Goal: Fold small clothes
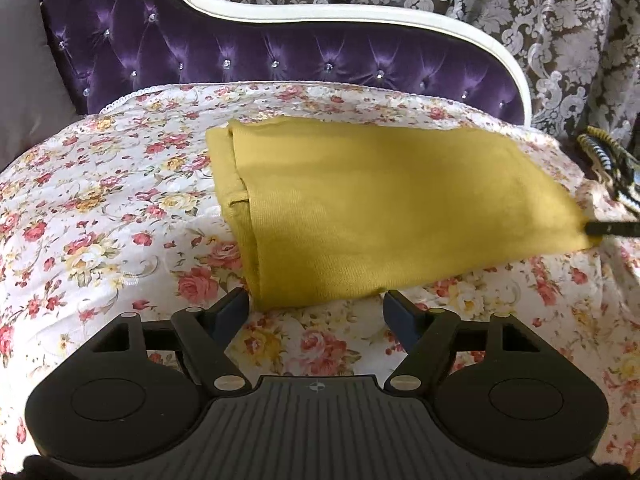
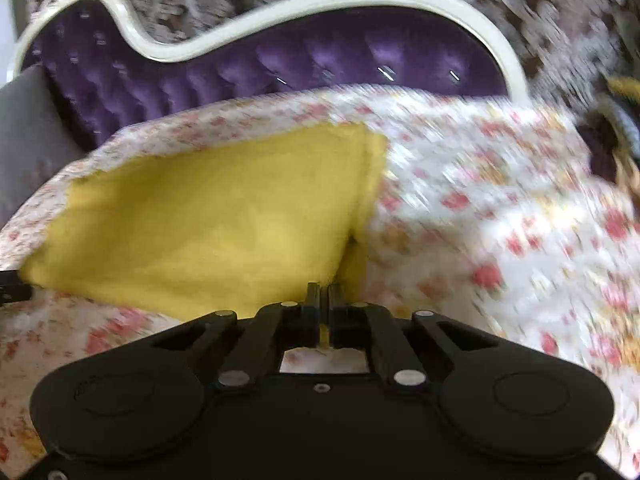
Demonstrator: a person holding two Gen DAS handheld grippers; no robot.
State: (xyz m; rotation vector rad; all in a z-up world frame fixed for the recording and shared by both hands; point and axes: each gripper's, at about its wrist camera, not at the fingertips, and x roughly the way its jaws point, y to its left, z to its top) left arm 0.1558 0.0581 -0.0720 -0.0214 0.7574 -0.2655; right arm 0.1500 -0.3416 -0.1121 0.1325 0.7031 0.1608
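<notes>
Garment: we've got a mustard-yellow knit cloth point(image 1: 360, 208), already folded over, lying flat around the middle of the floral bedspread point(image 1: 100, 208), a bit toward the headboard edge.

Fold detail: along its left side in the left wrist view we can see layered edges and a little seam slit, so it's doubled up there.

Left gripper point(image 1: 316, 312): black two-finger claw, jaws well apart with nothing between them. We see it just off the cloth's near corner, with that corner sitting between the fingertips, pads not pressing on anything.

Right gripper point(image 2: 324, 300): jaws pinched together on the near right corner of the yellow cloth. We can see fabric running right down between the fingers point(image 2: 313, 304), and the corner looks tugged up a bit off the bedspread.

Same grip from the other side: in the left wrist view a dark fingertip meets the cloth's far right point.

Background: purple tufted velvet headboard point(image 1: 240, 56) with a white curved frame, patterned damask curtain point(image 1: 500, 8) behind it, grey cushion point(image 1: 24, 60) at the left edge.

Blur: the right wrist view is pretty smeared, so we can't tell finer details there.
</notes>
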